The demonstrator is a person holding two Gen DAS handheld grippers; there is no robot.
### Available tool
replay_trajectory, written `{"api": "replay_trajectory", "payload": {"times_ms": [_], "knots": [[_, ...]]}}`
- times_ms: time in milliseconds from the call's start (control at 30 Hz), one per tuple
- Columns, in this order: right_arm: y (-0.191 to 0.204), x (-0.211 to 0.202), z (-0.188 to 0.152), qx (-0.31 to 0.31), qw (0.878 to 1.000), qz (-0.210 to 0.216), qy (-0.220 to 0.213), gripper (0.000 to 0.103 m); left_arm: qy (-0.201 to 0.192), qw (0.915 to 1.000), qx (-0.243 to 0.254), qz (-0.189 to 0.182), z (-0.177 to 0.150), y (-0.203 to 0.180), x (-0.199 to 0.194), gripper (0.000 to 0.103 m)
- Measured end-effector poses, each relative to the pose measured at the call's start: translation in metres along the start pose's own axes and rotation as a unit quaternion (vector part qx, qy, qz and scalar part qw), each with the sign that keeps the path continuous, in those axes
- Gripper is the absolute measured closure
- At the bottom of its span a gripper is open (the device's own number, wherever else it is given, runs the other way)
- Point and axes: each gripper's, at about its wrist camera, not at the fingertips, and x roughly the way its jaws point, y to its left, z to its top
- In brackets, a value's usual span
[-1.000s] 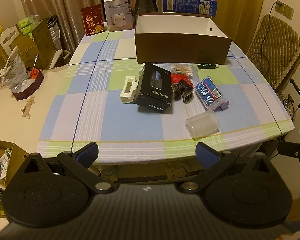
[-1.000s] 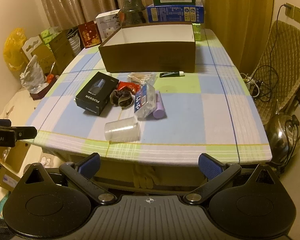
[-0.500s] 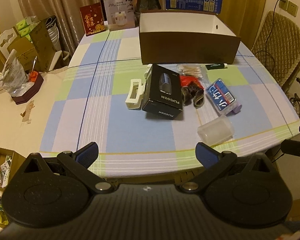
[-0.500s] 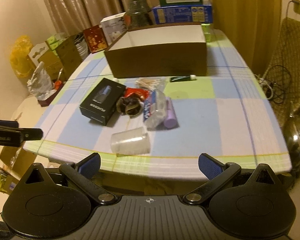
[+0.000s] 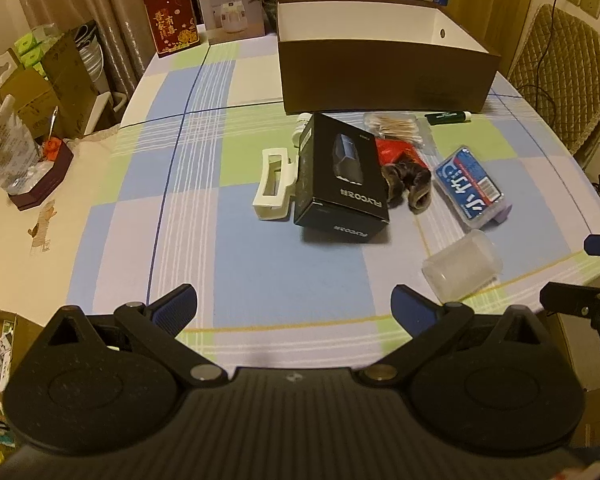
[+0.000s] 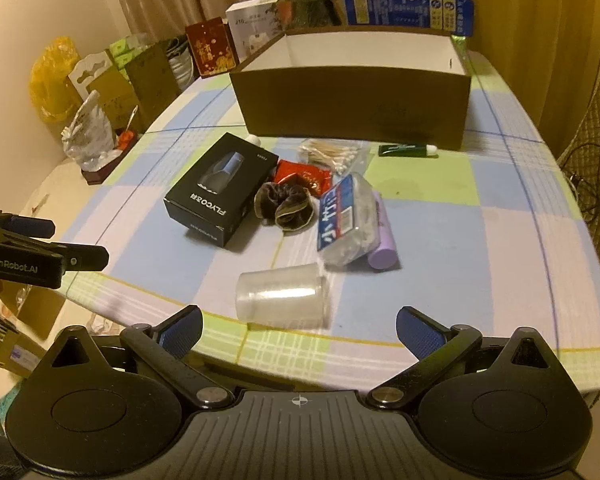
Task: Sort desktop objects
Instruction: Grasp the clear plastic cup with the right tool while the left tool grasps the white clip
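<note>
Curtained at twelve o'clock, the checked-cloth worktop (image 5: 260,264) is now seen closer; both hand-held grippers, left (image 5: 294,306) and right (image 6: 298,326), are held spread, empty, the overturned clear plastic cup (image 6: 282,295) lying nearest the right.

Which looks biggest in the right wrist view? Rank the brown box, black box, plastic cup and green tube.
1. brown box, clearly the largest though farthest.
2. black box.
3. plastic cup, close to the black box in apparent size, but it lies nearest the camera, so this rank is unsure.
4. green tube, smallest.
</note>
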Motion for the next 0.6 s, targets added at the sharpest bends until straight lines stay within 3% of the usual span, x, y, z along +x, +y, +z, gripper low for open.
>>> {"api": "replay_trajectory", "payload": {"times_ms": [600], "knots": [[0.017,0.061,0.016,-0.020,0.999,-0.009,0.025,0.002,0.031,0.9995,0.007,-0.003,0.020,0.025,0.048,0.001]]}}
